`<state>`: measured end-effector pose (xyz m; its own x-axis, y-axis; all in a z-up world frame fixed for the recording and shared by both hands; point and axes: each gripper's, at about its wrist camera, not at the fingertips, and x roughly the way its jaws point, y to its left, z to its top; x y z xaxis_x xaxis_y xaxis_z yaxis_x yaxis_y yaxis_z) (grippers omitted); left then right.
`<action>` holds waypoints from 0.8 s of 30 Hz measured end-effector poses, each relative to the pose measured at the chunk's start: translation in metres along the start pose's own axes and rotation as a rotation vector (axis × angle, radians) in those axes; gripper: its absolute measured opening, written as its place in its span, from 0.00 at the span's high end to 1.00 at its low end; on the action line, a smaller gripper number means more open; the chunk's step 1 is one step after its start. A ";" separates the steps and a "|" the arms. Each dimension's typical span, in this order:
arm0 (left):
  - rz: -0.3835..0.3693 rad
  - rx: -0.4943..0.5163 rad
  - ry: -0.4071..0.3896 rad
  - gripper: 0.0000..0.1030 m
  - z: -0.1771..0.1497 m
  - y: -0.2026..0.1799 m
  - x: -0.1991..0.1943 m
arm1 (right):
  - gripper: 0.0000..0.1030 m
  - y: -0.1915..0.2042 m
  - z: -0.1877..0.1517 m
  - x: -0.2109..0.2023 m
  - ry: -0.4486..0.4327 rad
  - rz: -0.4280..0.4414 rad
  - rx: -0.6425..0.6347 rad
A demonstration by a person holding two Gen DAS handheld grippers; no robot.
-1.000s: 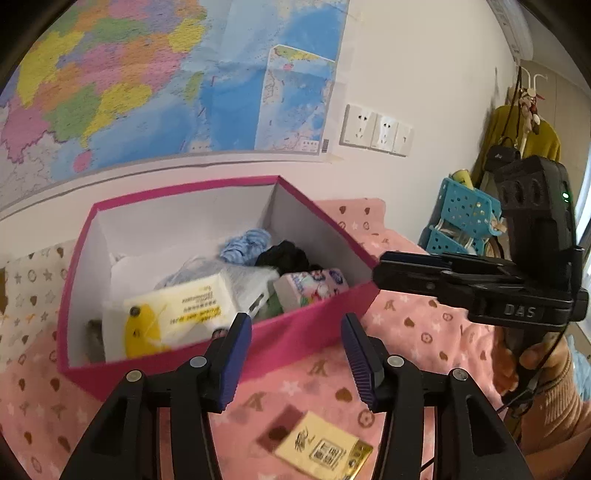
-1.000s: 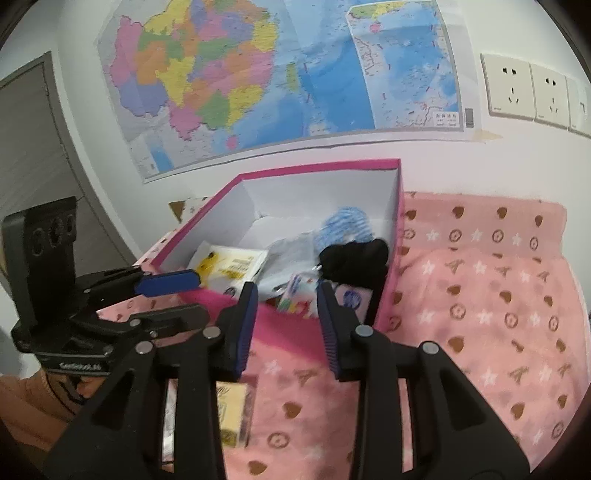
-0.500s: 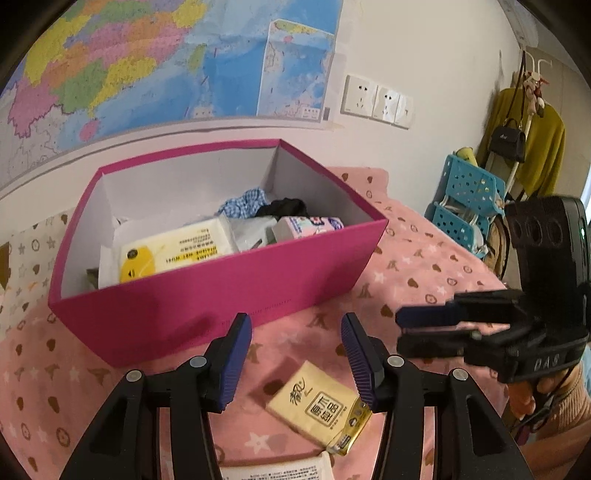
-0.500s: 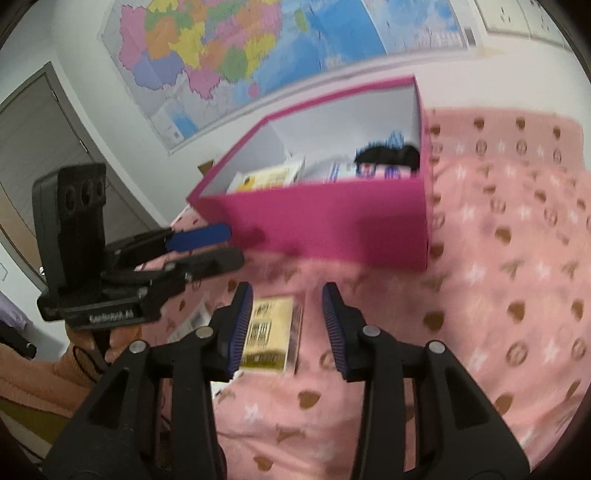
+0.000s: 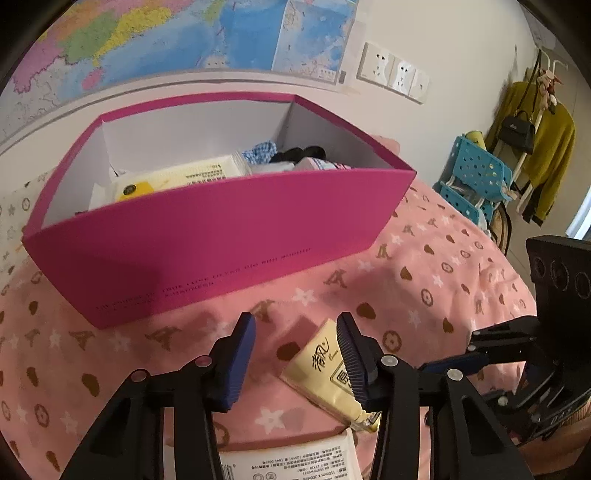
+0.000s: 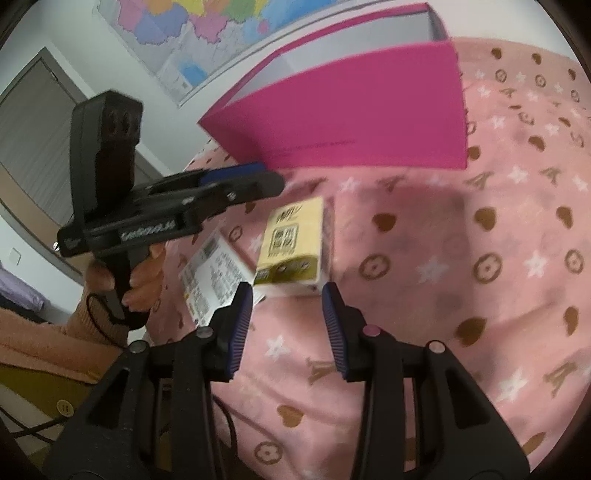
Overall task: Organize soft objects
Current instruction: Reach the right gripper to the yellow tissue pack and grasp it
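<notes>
A yellow tissue pack [image 5: 325, 373] [image 6: 291, 240] lies on the pink patterned cover in front of the open pink box [image 5: 221, 251] [image 6: 351, 110]. A white tissue pack [image 5: 288, 461] [image 6: 210, 277] lies beside it. My left gripper [image 5: 295, 325] [image 6: 273, 175] hovers low over the cover, its jaws closing on nothing, with the yellow pack just outside its right finger. My right gripper [image 6: 286, 295] [image 5: 445, 353] is open and empty, its fingertips just short of the yellow pack's near end. Inside the box are a larger tissue pack [image 5: 177, 177], a blue checked cloth [image 5: 258, 153] and a black cloth [image 5: 299, 153].
The box stands against a wall with a map [image 5: 184, 33] and sockets [image 5: 395, 74]. A blue plastic stool [image 5: 472, 173] and a rack with a mustard garment [image 5: 546, 147] stand at the right. A hand [image 6: 144, 277] in an orange sleeve grips the left tool.
Both grippers have dropped and tilted down from above the box to the cover in front of it. The yellow and white packs now lie close to the fingertips. The left jaws have narrowed slightly.
</notes>
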<state>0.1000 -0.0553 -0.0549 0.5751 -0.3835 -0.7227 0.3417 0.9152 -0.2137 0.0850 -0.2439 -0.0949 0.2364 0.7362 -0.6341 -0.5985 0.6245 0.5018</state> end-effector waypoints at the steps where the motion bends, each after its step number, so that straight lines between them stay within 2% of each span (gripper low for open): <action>1: -0.013 -0.001 0.005 0.56 0.000 0.001 0.001 | 0.60 0.001 -0.002 0.002 0.006 0.007 0.000; 7: -0.062 -0.010 0.047 0.56 -0.007 0.002 0.008 | 0.60 0.002 -0.004 0.015 0.029 0.028 0.016; 11: -0.112 -0.028 0.070 0.59 -0.011 0.001 0.011 | 0.60 -0.002 0.000 0.017 0.012 0.024 0.044; 15: -0.155 -0.032 0.099 0.59 -0.016 -0.004 0.014 | 0.60 -0.007 0.006 0.013 -0.019 0.003 0.058; 24: -0.180 -0.040 0.116 0.61 -0.028 -0.015 0.014 | 0.60 -0.028 0.017 0.002 -0.078 -0.076 0.098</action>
<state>0.0822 -0.0707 -0.0809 0.4172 -0.5268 -0.7405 0.4005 0.8380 -0.3706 0.1155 -0.2548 -0.1001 0.3392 0.7017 -0.6266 -0.5001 0.6986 0.5117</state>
